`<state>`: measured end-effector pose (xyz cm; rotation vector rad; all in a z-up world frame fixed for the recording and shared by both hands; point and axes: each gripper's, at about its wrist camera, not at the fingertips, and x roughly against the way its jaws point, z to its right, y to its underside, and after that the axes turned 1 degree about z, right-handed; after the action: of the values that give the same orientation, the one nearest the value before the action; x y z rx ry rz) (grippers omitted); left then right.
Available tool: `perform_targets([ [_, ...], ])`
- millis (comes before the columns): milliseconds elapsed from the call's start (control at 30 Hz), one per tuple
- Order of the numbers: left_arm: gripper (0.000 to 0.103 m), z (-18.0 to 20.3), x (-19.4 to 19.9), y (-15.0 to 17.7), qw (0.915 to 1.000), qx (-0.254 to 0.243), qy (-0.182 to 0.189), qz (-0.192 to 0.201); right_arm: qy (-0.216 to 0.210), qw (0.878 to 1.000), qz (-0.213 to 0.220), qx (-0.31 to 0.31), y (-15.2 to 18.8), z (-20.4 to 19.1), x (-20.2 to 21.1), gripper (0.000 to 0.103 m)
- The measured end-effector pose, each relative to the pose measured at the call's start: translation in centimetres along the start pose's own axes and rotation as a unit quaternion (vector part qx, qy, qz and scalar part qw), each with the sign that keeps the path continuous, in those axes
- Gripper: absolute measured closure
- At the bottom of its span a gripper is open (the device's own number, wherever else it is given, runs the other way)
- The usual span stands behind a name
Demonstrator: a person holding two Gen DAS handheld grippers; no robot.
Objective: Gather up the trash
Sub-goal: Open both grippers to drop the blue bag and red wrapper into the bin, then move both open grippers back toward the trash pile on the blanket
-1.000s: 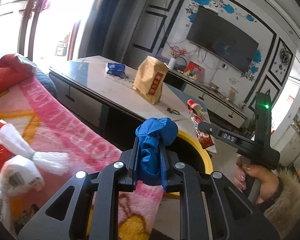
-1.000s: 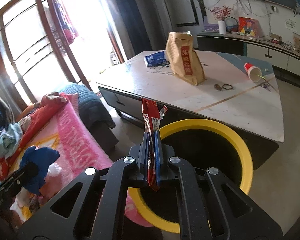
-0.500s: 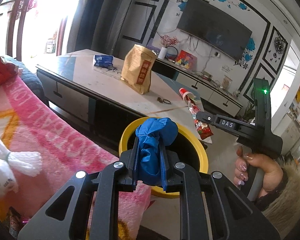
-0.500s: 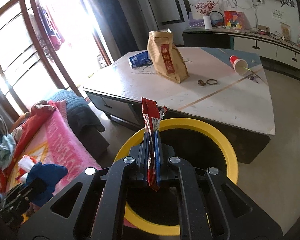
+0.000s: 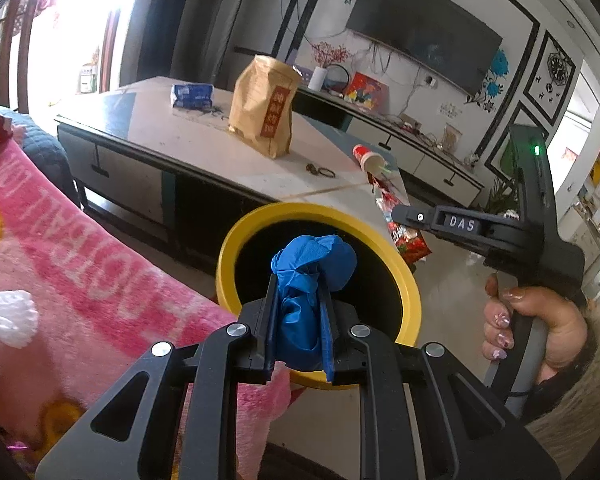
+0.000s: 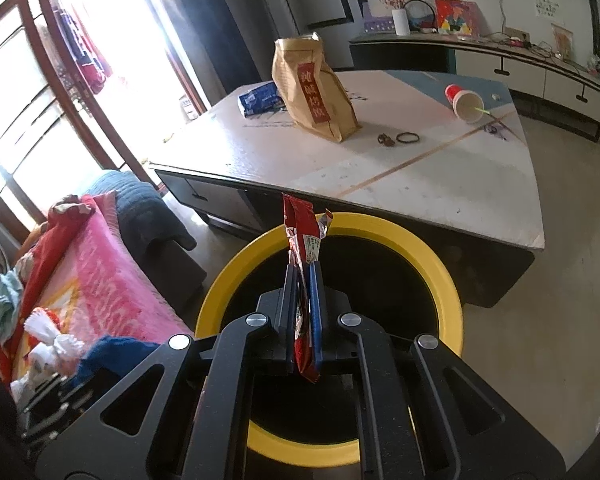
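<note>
My left tool (image 5: 300, 312) is clamped on a crumpled blue wad (image 5: 312, 276), which bulges above the fingertips over the near side of the yellow bin (image 5: 408, 280). My right tool (image 6: 303, 280) is pinched tight on a red snack wrapper (image 6: 302, 236), its torn top standing upright over the bin's dark opening. In the left view I see that right tool (image 5: 396, 213) reaching over the bin's far rim, with the hand (image 5: 540, 324) gripping its handle. Just left of the bin lies a pink blanket (image 5: 80, 280). Beyond the bin stands the desk (image 6: 420, 184), carrying a brown paper bag (image 6: 312, 88), a blue packet (image 6: 260, 98), a hair tie (image 6: 407, 137) and a tipped red paper cup (image 6: 462, 102).
</note>
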<state>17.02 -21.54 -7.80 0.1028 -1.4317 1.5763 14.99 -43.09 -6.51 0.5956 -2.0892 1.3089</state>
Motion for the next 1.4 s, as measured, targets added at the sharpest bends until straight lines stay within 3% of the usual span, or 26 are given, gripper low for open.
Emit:
perform_targets([
  [267,0.082,1.1,-2.2,0.3,0.9998,-0.007,0.004,-0.020,0.001,1.000,0.000,-0.013,-0.1,0.9,0.1,0.093],
  [333,0.067,1.2,-2.6,0.3,0.9997,-0.007,0.006,-0.024,0.005,1.000,0.004,-0.017,-0.1,1.2,0.2,0.084],
  [400,0.037,1.0,-2.7,0.3,0.9998,0.003,0.005,-0.020,0.007,1.000,0.006,-0.019,-0.2,1.3,0.3,0.078],
  [467,0.033,0.7,-2.4,0.4,0.9998,0.013,0.009,-0.015,0.009,1.000,0.011,-0.019,-0.2,1.2,0.5,0.072],
  [567,0.018,0.1,-1.6,0.4,0.9997,0.021,0.002,-0.007,0.010,1.000,0.015,-0.011,-0.2,0.8,0.7,0.069],
  [833,0.008,-1.7,1.4,-0.1,0.9983,0.040,-0.033,0.028,0.002,0.999,0.031,0.025,0.1,-1.9,1.5,0.051],
  [1400,0.007,-6.2,9.5,-0.7,0.9849,0.072,-0.117,0.105,-0.060,0.994,0.048,0.080,1.3,-8.0,3.3,0.044],
])
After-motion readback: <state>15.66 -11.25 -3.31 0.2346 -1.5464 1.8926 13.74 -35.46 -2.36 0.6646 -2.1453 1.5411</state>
